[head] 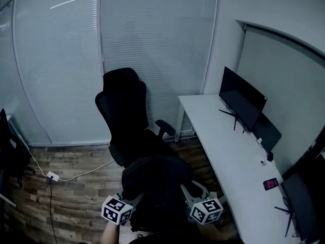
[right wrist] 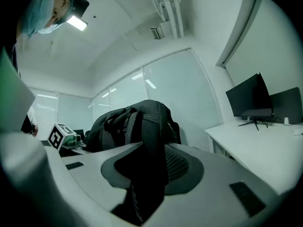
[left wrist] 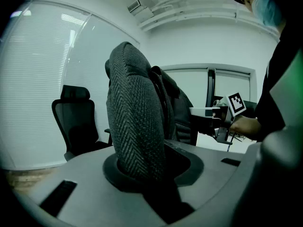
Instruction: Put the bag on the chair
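An office walled in frosted glass hung with blinds (head: 152, 44), over a wood-plank floor (head: 76, 197), was the setting as a person carried a black backpack (head: 155, 187) toward a black high-backed office chair (head: 127, 121). A long white table (head: 223, 146) ran down the right side with a dark monitor (head: 242, 98) on it, leaving open floor around the chair. The chair stood straight ahead of the backpack, its seat largely hidden behind the load in the head view, so whether the two touched could not be told from there. The left gripper view showed the chair standing apart, beyond the strap. The backpack hung between the two tools and seemed to sit upright, top uppermost. The left tongs (head: 122, 207) were clamped on a herringbone-woven shoulder strap (left wrist: 135, 122), and the right tongs (head: 200, 206) were clamped on a dark strap (right wrist: 149, 145) at the other side. Neither hand looked clearly nearer the seat, so the move ahead appeared to be a level carry forward by both together, then a lowering onto the cushion. A white power strip (head: 53, 176) and its cable lay on the floor to the left, clear of that path.
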A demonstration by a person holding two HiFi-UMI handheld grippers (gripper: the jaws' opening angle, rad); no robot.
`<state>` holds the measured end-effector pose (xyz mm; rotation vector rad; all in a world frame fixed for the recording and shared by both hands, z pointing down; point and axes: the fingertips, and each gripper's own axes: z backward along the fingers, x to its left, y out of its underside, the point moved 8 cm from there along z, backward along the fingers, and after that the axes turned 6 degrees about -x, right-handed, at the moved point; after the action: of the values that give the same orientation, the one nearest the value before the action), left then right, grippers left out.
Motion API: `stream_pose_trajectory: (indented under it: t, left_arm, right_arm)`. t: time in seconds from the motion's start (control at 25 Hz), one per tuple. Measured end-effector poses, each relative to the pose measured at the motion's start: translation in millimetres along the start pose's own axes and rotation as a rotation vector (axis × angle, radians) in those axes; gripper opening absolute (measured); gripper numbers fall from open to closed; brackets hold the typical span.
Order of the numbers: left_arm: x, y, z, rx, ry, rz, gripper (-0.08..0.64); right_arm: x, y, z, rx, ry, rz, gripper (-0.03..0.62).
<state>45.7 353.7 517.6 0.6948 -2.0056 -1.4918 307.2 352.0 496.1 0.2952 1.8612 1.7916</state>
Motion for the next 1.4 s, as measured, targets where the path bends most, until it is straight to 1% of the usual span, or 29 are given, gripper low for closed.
stream_pose_trajectory:
  t: [0.2,0.4,0.56,0.76,0.88,1.04,1.2,1.4]
  left_arm:
    - [-33,5,-5,0.008,-0.013,0.011,0.117]
    - [-49,11,-11,0.007,-0.043,0.007,0.117]
    - [-53,12,-14,0.003,-0.059,0.007,0.118]
    - [-45,7,-19,0.007,-0.059,-0.007,0.120]
    - [-33,4,-23,0.006,-0.037,-0.001,0.121]
    - [-2,4,-31,-0.012,-0.011,0.006,0.123]
    - [40,0,-29,-0.001,0.035,0.014,0.123]
    - [97,-5,-27,0.017,0.107,0.018,0.124]
  right_arm:
    - [-13,-2,27,0.016,-0.009,-0.004,0.144]
    - [-27,0,38,0.018,-0.039,-0.027,0.144]
    - [-35,-1,37,0.022,-0.078,-0.049,0.144]
    - [-37,-3,28,0.020,-0.076,-0.050,0.144]
    - [-35,-4,17,0.013,-0.057,-0.038,0.144]
    - [-28,-3,-6,0.010,-0.020,-0.022,0.144]
    - [-9,1,-36,0.012,0.030,-0.021,0.144]
    - [17,6,-76,0.014,0.115,-0.019,0.144]
